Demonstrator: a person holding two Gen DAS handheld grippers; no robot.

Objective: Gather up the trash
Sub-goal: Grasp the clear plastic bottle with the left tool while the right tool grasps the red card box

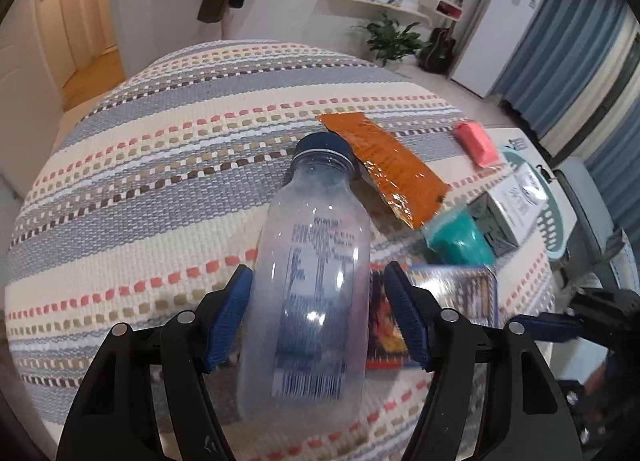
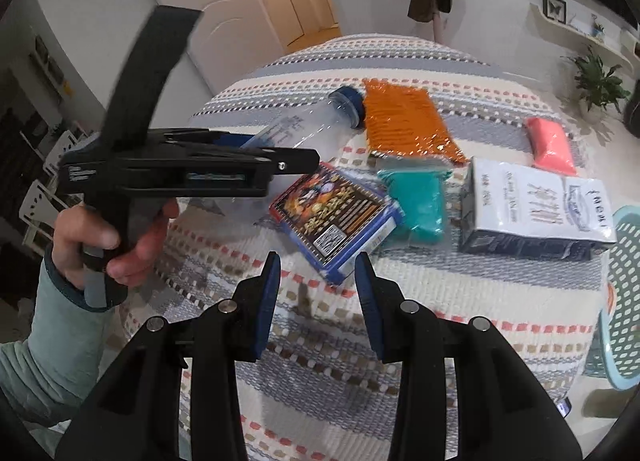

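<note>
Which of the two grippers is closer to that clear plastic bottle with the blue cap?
Left. The left gripper straddles the clear plastic bottle; the right gripper hovers off to the side, nearer the blue box.

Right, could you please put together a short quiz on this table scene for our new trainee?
1. True or false: nothing is between the fingers of the right gripper.
2. Which thing lies between the fingers of the left gripper? A) the clear bottle; B) an orange packet; C) a white box.
3. What colour is the bottle's cap?

Key: 1 true; 2 A; 3 blue.
</note>
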